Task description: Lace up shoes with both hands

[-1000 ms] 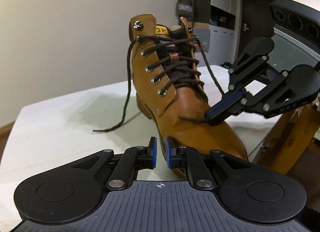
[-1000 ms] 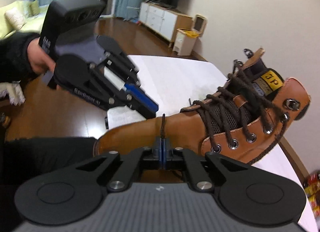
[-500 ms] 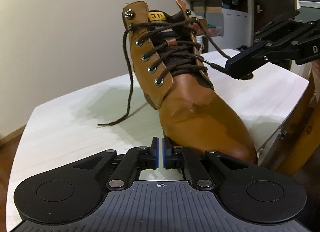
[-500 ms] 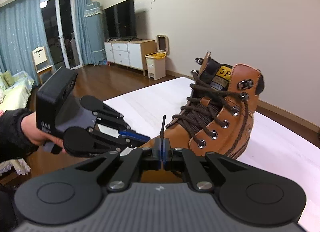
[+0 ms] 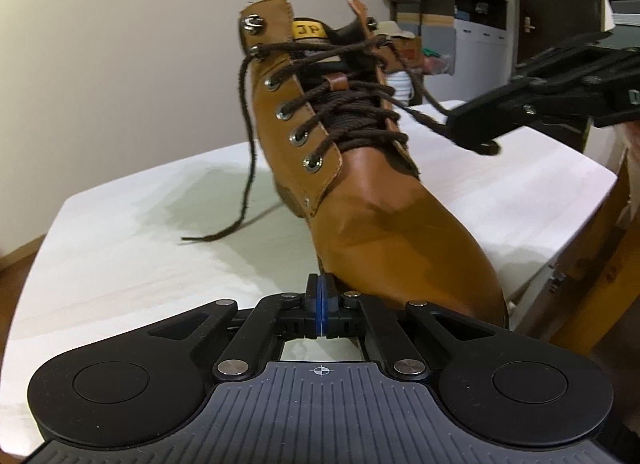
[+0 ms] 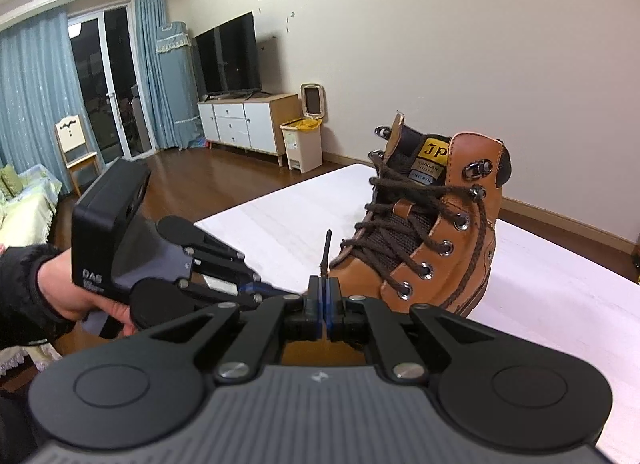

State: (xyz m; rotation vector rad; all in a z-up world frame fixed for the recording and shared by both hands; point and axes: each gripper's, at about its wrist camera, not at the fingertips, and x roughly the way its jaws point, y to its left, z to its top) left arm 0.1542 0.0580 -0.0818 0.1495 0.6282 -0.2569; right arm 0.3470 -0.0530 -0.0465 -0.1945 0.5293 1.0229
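1. Two lace ends leave the tan boot (image 5: 372, 224), which stands on the white table (image 5: 120, 264).
2. The right gripper (image 5: 474, 136) is clamped on one lace end (image 6: 326, 250), drawn taut to that side.
3. The left gripper (image 5: 321, 306) is closed on nothing.
4. The free lace (image 5: 246, 152) hangs down the boot's other flank, ahead and left of the left gripper, the nearer one; it likely gets picked up next.
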